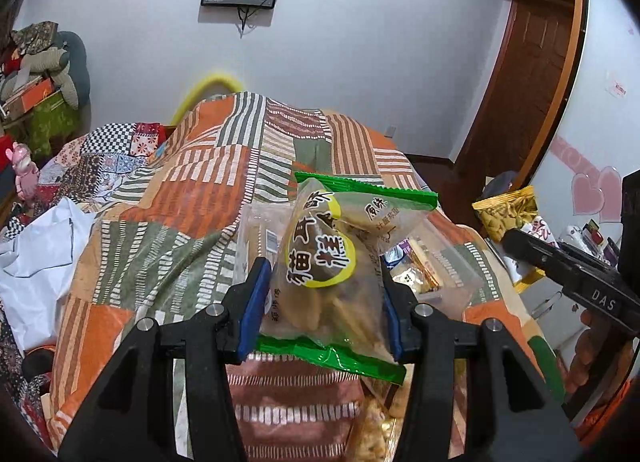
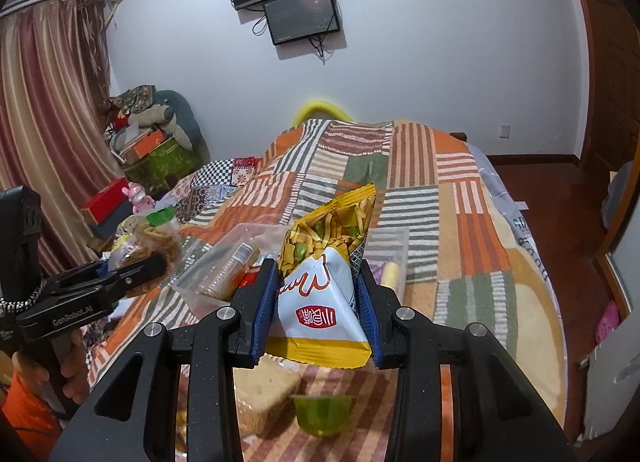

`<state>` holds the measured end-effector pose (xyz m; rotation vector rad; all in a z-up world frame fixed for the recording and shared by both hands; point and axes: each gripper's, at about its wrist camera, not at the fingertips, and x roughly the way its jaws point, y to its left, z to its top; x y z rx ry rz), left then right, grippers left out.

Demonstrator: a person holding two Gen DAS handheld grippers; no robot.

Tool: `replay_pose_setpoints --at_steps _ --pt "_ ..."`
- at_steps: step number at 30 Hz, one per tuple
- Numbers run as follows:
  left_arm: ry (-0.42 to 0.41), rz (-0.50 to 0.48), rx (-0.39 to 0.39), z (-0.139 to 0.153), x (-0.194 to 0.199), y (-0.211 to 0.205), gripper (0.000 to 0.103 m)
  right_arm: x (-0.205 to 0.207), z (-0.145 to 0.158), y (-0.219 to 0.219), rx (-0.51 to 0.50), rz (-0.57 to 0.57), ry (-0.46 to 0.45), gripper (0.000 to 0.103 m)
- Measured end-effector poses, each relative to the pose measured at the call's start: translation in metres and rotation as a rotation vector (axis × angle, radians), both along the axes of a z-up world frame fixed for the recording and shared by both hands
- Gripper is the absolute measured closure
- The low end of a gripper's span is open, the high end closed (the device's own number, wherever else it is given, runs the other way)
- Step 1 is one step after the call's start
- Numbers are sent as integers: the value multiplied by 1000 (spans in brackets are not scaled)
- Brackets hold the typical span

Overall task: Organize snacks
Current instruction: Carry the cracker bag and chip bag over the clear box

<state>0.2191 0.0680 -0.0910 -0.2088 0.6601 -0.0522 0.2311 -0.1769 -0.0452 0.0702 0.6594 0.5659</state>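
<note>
My left gripper (image 1: 322, 302) is shut on a clear snack pack with green sealed ends (image 1: 332, 262) and holds it above the striped bedspread (image 1: 168, 197). My right gripper (image 2: 318, 306) is shut on a yellow and white snack bag (image 2: 320, 298), also lifted off the bed. The right gripper and its bag show at the right edge of the left wrist view (image 1: 508, 213). The left gripper with its pack shows at the left of the right wrist view (image 2: 156, 238). A clear storage box (image 2: 224, 266) with snacks lies on the bed just beyond both grippers.
A green jelly cup (image 2: 320, 414) and a slice of cake (image 2: 264, 394) lie on the bed under my right gripper. More loose snacks (image 1: 376, 430) lie under the left one. White cloth (image 1: 36, 262) is at the bed's left. Boxes and cushions (image 2: 152, 141) are piled by the curtain.
</note>
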Motion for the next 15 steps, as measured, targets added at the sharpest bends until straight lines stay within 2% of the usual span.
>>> replay_pose_setpoints --at_steps 15 --pt "57 3 -13 -21 45 0 54 38 -22 55 -48 111 77 68"
